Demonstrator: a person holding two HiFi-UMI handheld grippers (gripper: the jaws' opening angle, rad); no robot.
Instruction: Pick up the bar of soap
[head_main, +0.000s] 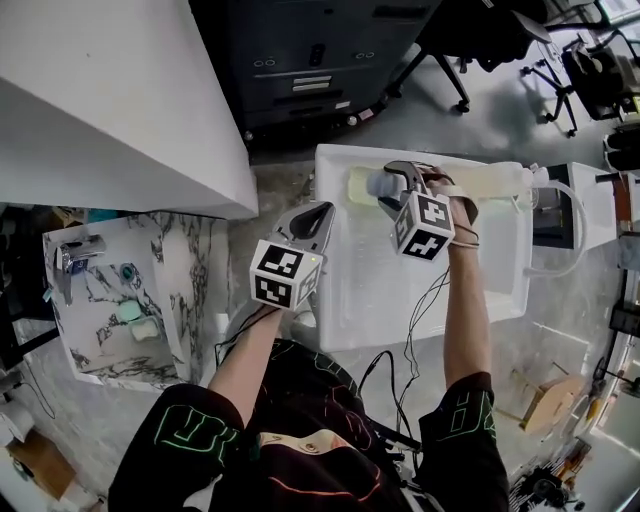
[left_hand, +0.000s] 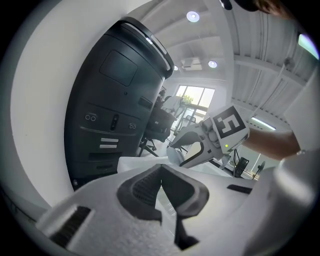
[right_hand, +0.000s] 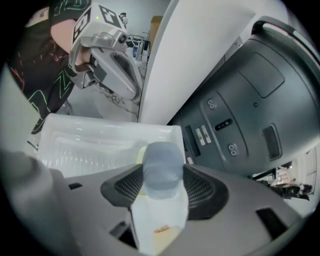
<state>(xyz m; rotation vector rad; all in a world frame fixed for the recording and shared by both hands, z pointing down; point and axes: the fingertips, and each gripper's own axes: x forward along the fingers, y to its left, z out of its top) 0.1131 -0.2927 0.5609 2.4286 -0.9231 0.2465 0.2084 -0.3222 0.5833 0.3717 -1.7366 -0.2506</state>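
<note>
Over the far end of a white tub (head_main: 360, 290), the bar of soap (right_hand: 161, 170), as I take it, is clamped between the jaws of the right gripper (head_main: 385, 186). It is a pale, rounded block with a blue-grey end, its long axis apparently running back along the jaws. A yellowish pad (head_main: 358, 186) lies just beyond. The left gripper (head_main: 322, 212) hovers nearby, jaws together and empty.

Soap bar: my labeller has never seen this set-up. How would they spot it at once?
Find the white tub in the middle of the head view. Near its far rim the right gripper is shut on the soap bar. It is rounded and blue-grey, unlike the pale yellow pad beside it.
</note>
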